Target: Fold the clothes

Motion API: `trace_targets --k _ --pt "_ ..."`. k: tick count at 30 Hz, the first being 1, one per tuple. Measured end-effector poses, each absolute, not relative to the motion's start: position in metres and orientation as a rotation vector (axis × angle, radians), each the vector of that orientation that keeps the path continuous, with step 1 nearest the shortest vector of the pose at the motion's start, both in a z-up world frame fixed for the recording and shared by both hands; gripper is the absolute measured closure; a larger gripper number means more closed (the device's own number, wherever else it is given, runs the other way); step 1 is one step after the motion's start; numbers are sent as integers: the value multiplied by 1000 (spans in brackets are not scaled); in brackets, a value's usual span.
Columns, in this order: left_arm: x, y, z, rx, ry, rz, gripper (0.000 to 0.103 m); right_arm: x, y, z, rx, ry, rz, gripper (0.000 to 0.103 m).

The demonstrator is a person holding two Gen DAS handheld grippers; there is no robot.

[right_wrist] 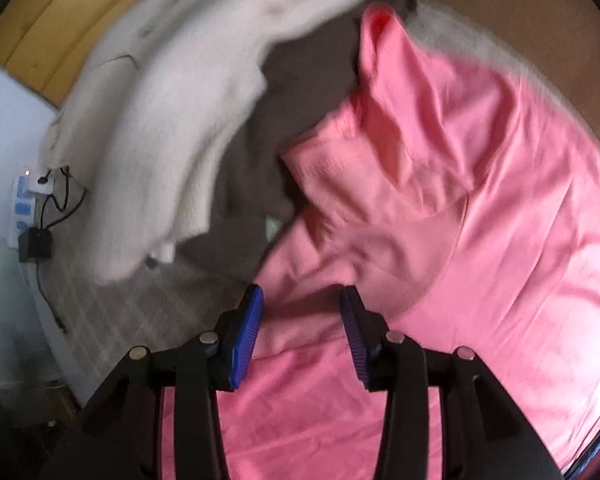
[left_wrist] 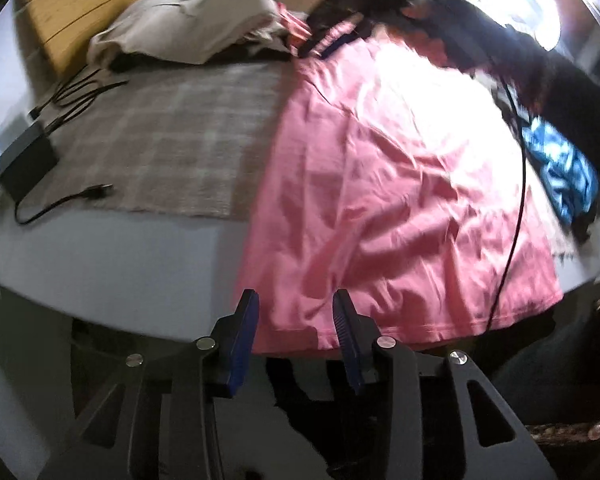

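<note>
Left wrist view: left gripper (left_wrist: pixel 296 300) parted, gripping nothing, over the hem of the pink shirt (left_wrist: pixel 380 168) spread on the table (left_wrist: pixel 120 264) (plaid cloth (left_wrist: pixel 172 140) beneath). Right gripper (right_wrist: pixel 302 300) likewise released above the shirt's sleeve (right_wrist: pixel 400 92).

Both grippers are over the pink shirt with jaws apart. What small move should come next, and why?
Probably lower the left gripper and close it on the hem of the pink shirt. Its jaws stand open astride that bottom corner, pinching nothing, and the shirt lies spread and wrinkled. The right gripper is likewise open over the sleeve end.
</note>
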State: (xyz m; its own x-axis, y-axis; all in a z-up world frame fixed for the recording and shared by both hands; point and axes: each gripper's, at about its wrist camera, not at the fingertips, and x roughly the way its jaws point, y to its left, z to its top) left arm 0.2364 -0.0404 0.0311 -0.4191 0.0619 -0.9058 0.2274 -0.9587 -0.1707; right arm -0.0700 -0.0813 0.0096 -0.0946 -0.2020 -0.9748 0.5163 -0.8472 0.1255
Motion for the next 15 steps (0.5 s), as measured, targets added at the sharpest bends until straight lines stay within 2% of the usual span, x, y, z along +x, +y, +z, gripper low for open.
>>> trace_targets --k 2,3,10,15 --pt "235 -35 26 1647 332 -2533 84 -64 -83 10 1689 392 -2010 98" --pt "235 -35 26 1648 326 -2539 101 -64 -81 11 1689 369 -2000 100" --pt "260 -72 55 1515 643 -2577 102 -66 -64 45 1645 170 -1998 102" --pt "268 -80 61 1493 693 -2567 101 -73 -65 69 1572 57 -2033 103"
